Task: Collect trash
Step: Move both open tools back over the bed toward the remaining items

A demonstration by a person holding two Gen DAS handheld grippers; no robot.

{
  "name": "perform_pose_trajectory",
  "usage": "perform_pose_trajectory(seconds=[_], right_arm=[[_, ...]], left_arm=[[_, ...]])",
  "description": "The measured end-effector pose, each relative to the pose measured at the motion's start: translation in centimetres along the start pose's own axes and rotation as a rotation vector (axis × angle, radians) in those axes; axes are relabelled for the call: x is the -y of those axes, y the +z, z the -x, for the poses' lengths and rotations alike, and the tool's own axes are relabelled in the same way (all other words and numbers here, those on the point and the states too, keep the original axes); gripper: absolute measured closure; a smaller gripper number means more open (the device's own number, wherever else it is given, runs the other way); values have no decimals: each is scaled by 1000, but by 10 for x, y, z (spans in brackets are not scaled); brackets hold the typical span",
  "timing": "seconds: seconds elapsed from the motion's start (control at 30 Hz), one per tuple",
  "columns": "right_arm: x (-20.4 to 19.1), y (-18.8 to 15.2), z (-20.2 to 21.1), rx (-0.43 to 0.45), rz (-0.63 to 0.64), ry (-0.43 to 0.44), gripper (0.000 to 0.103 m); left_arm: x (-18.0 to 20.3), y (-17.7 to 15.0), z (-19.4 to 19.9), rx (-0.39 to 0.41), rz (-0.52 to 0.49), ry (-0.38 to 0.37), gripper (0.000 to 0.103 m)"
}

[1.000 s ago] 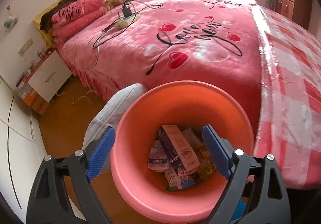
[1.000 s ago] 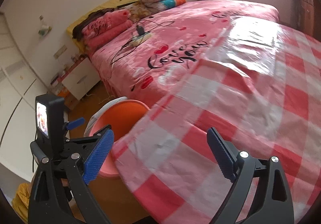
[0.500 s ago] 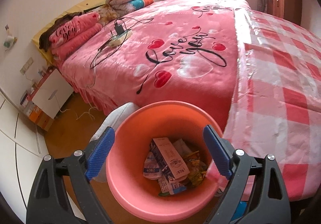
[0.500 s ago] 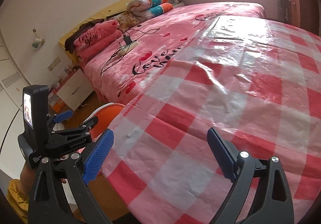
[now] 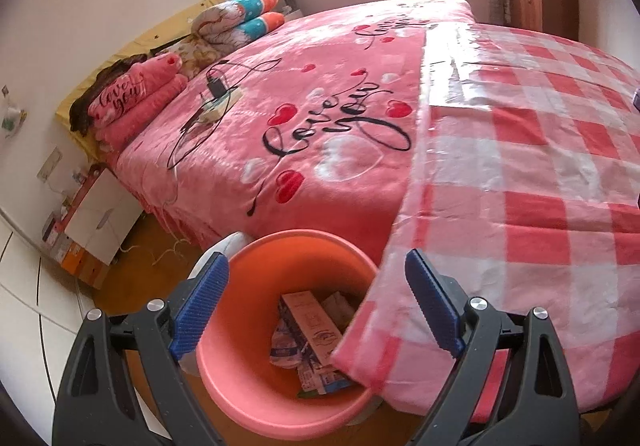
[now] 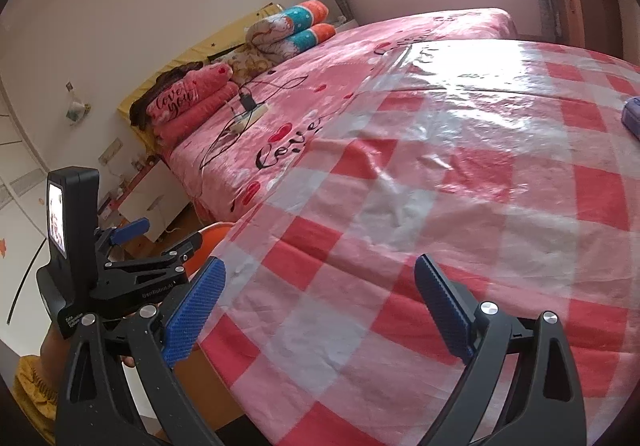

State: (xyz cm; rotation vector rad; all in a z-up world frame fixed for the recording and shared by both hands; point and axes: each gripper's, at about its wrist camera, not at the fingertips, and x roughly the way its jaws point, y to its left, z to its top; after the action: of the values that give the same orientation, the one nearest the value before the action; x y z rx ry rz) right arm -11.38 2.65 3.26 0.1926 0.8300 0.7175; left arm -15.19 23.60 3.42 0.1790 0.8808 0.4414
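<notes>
Both released and empty: left gripper (image 5: 316, 310) hovering over orange bin (image 5: 256, 398), right gripper (image 6: 320, 310) crossing checked cloth (image 6: 460, 206), needing to be kept low toward purple item (image 6: 633, 116) at the far right edge.

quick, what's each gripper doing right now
Left gripper: open, holding nothing, above the round orange plastic bin.
Right gripper: open, holding nothing, over the red-and-white checked plastic sheet.

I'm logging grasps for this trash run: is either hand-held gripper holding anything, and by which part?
Nothing is held. The left hand-held gripper is open above the orange bin; the right hand-held gripper is open over the checkered sheet.
</notes>
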Motion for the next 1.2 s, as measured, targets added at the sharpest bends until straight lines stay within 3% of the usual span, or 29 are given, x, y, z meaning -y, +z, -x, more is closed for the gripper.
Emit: perform_pose_trajectory(seconds=[0.53, 1.2], right_arm=[[30, 4, 35, 80, -28, -26, 9], [93, 16, 98, 249, -133, -94, 9]], left_arm=[[59, 16, 21, 48, -93, -73, 13], [159, 23, 58, 104, -217, -404, 13]])
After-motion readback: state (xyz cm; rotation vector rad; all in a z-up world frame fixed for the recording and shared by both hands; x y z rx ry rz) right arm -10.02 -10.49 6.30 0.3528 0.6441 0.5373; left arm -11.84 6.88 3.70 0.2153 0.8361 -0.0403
